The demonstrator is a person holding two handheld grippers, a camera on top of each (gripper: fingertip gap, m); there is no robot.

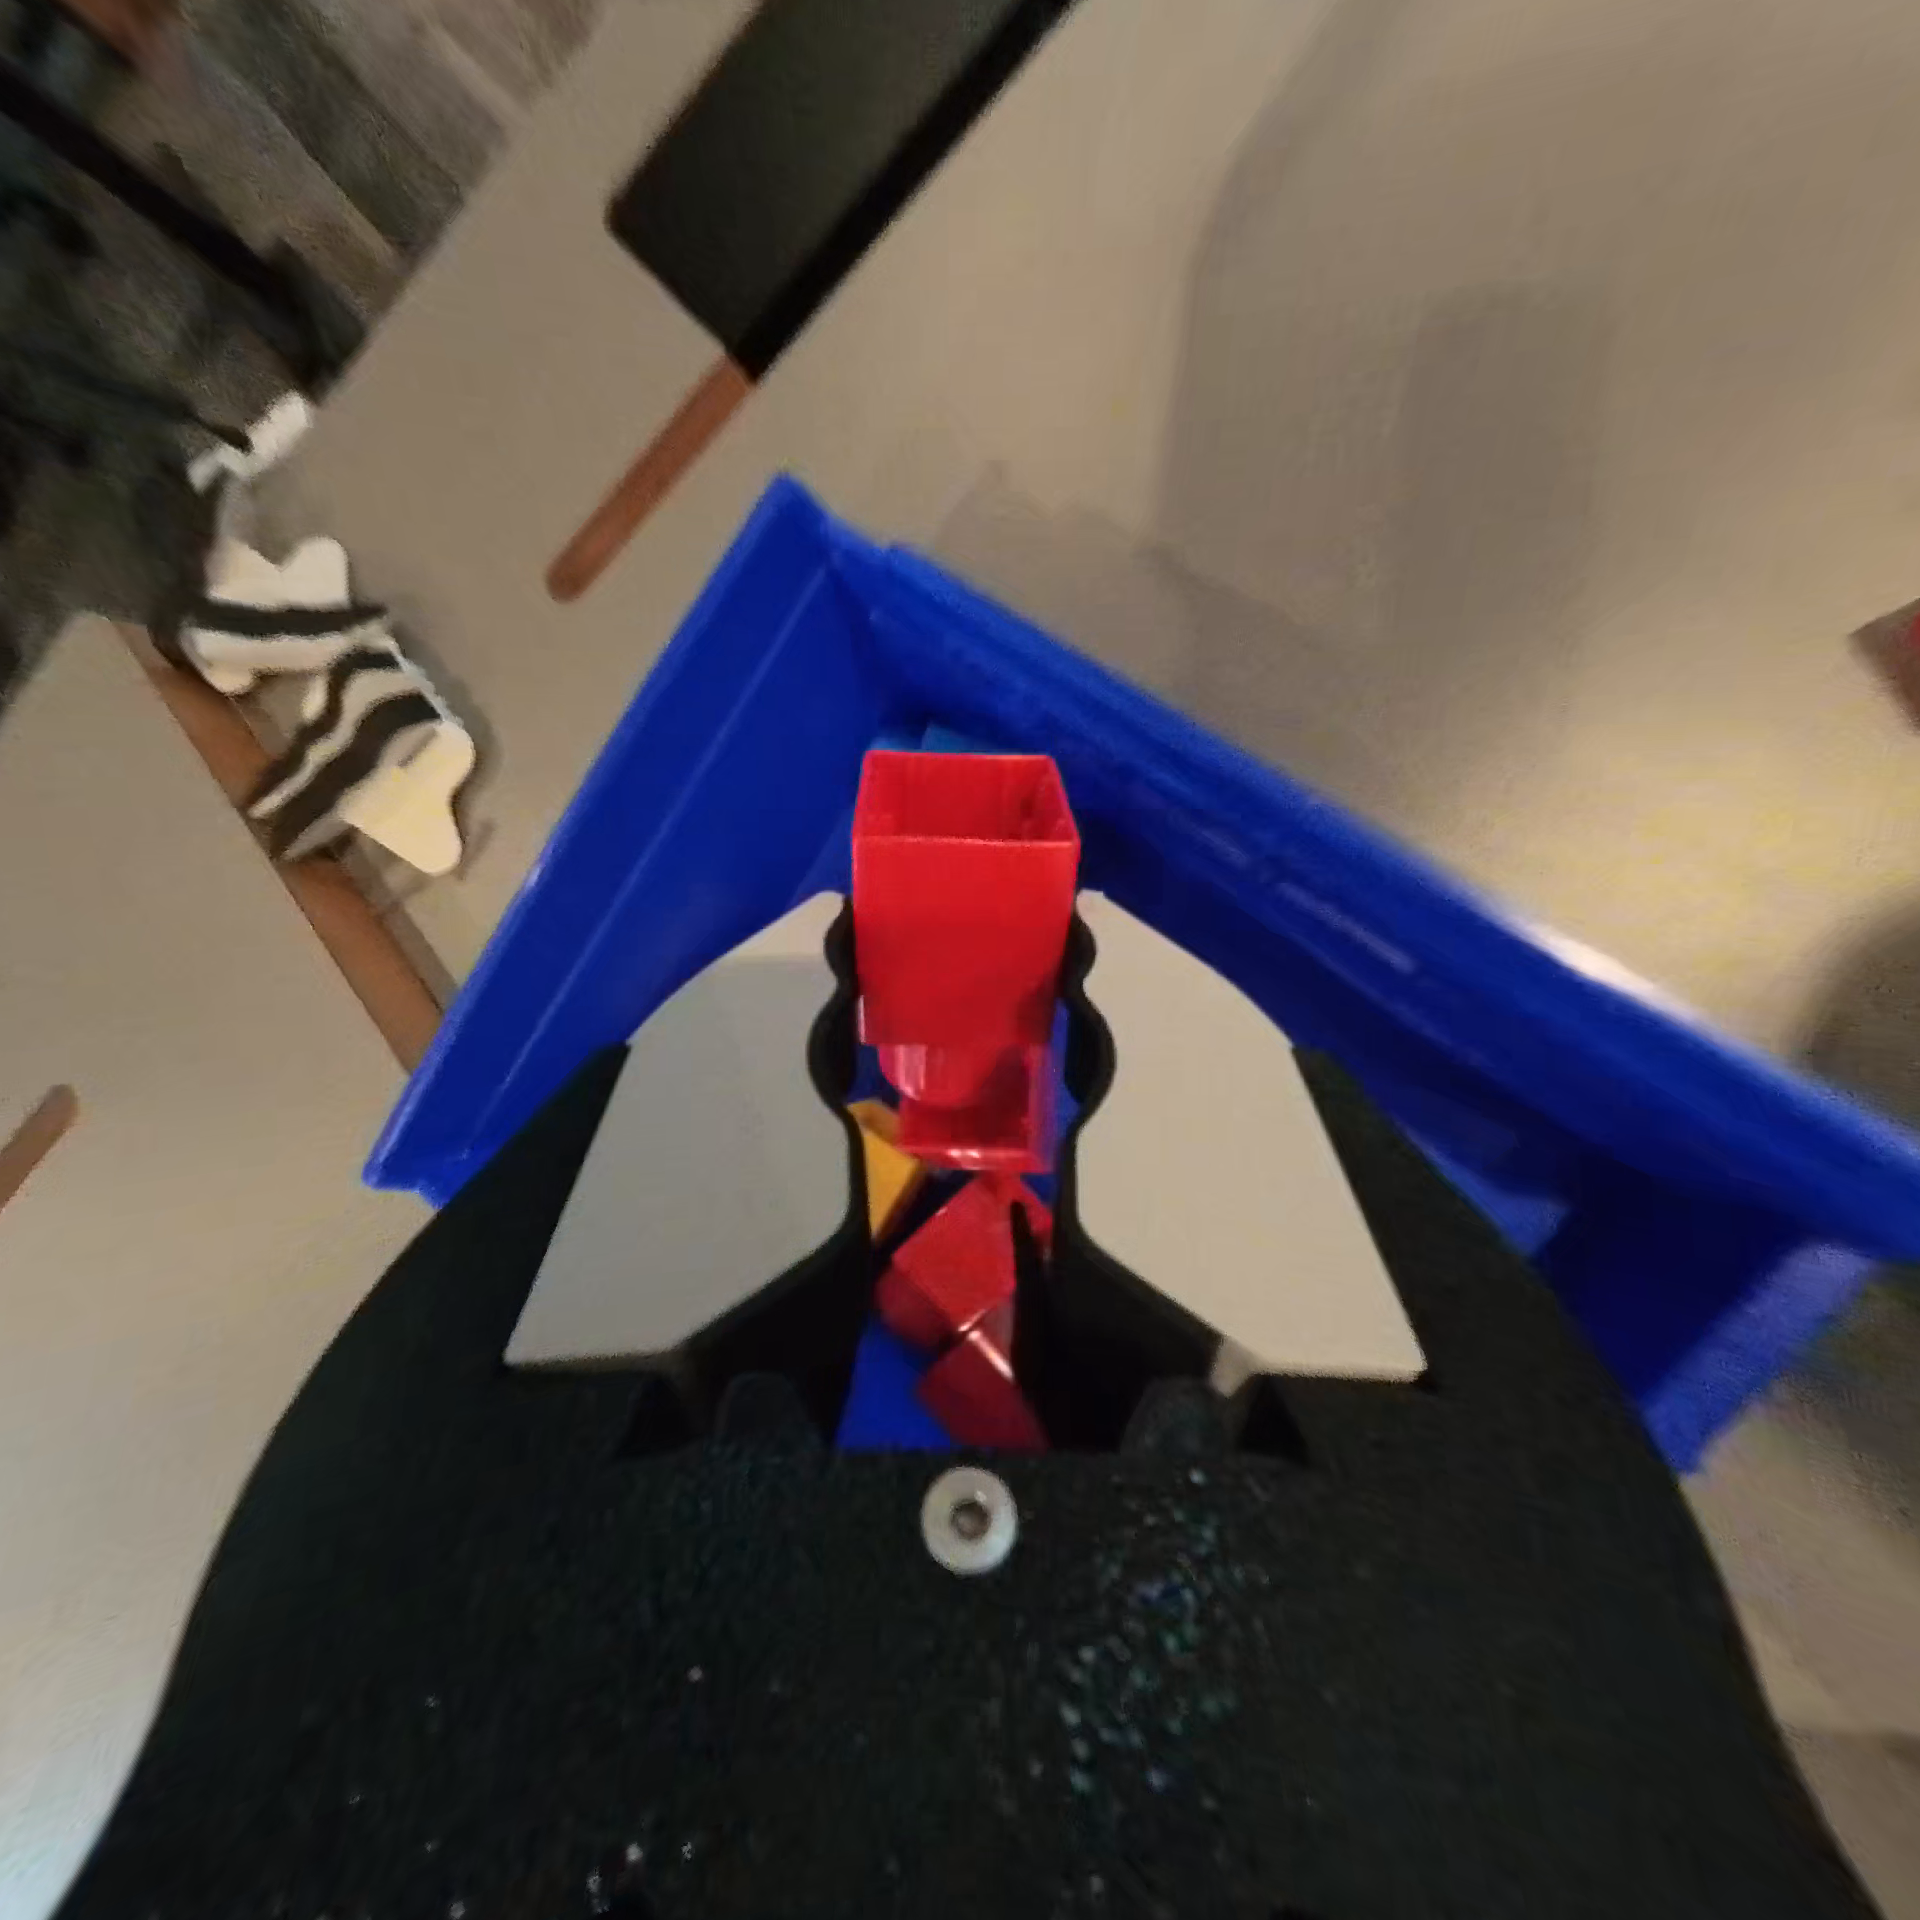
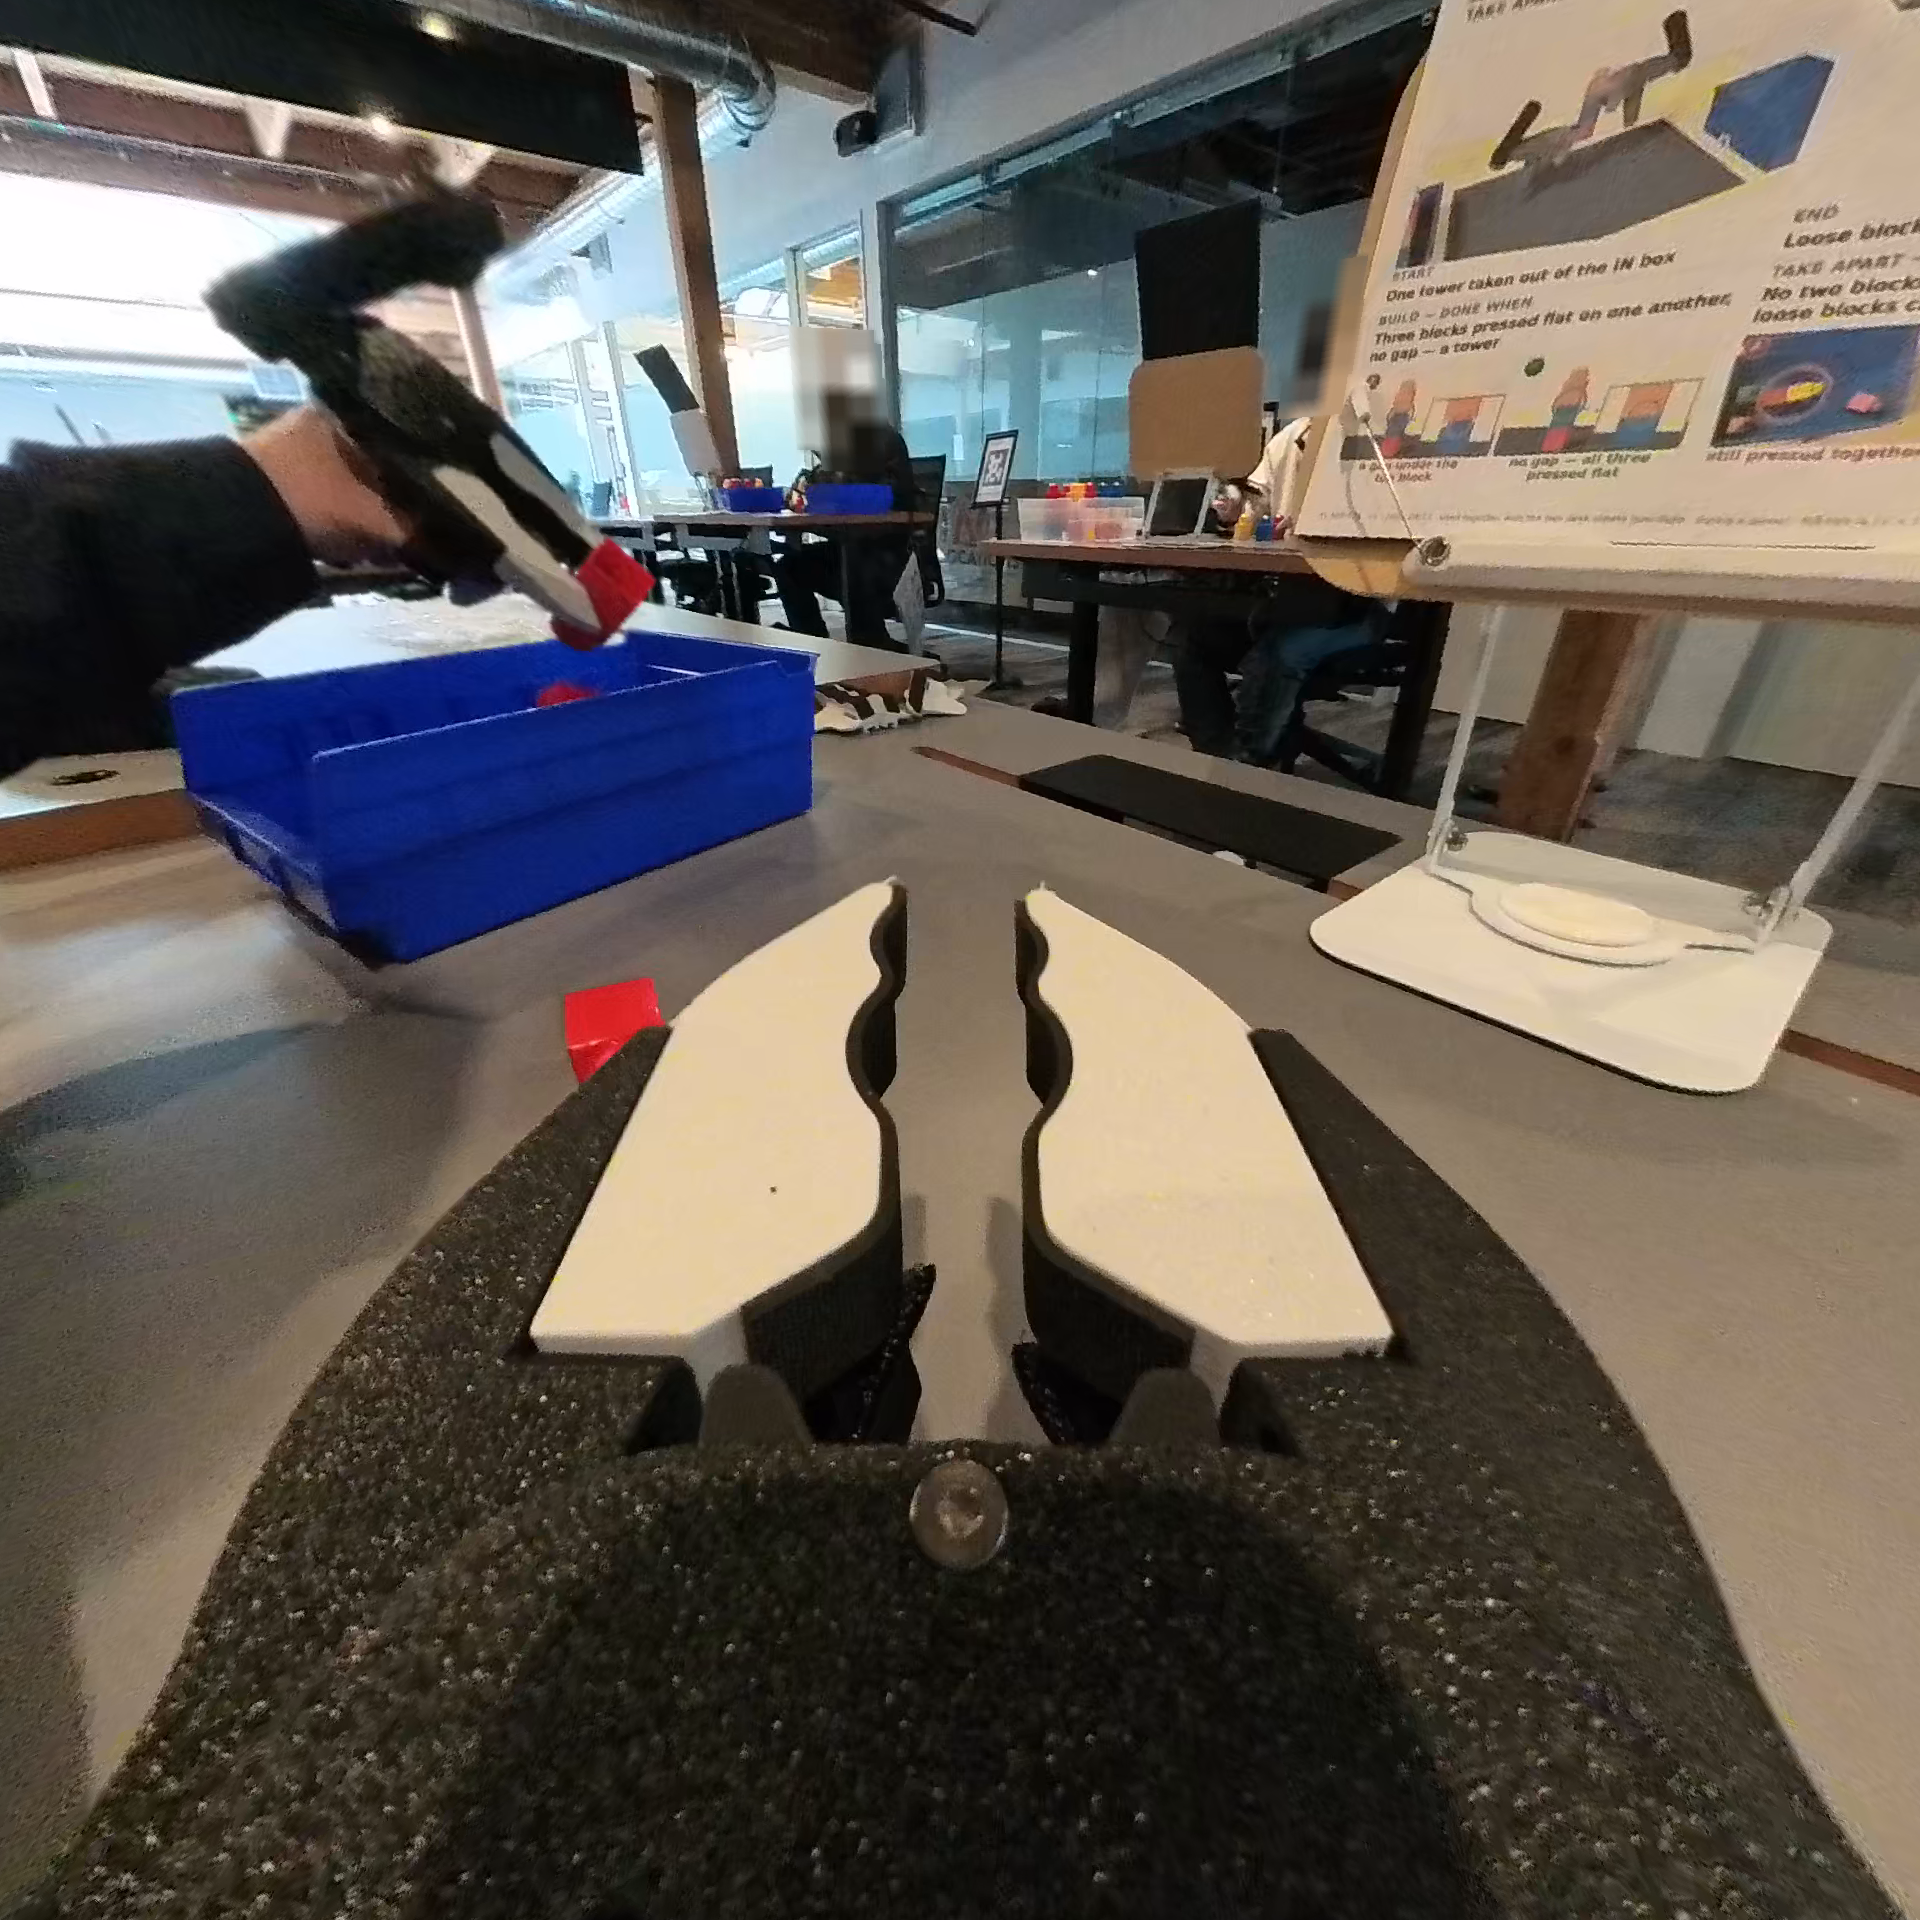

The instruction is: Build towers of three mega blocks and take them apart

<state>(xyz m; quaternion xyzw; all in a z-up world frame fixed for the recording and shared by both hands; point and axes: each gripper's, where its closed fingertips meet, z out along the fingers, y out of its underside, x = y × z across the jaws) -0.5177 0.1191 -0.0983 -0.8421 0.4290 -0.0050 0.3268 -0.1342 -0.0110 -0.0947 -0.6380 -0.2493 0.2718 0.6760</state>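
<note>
Left hand-held gripper (image 1: 961,997): clenched on a red block (image 1: 961,904), which it holds over the blue bin (image 1: 665,831); from the right wrist view it hangs up and to the left (image 2: 597,597), the block just above the bin's rim.
Bin contents: loose red blocks (image 1: 956,1299) and a yellow piece (image 1: 888,1174) lie under the held block, seen through the gap between the fingers.
Right hand-held gripper (image 2: 958,904): released, jaws a little apart with nothing between them, low over the grey surface (image 2: 260,1195).
Loose red block (image 2: 608,1023): on the surface, just left of the right fingers, partly hidden by the gripper body.
Ahead-left: blue bin (image 2: 499,800).
Ahead-right: white stand base (image 2: 1558,987) carrying an instruction sheet (image 2: 1621,270); a black mat (image 2: 1205,810) lies beyond.
</note>
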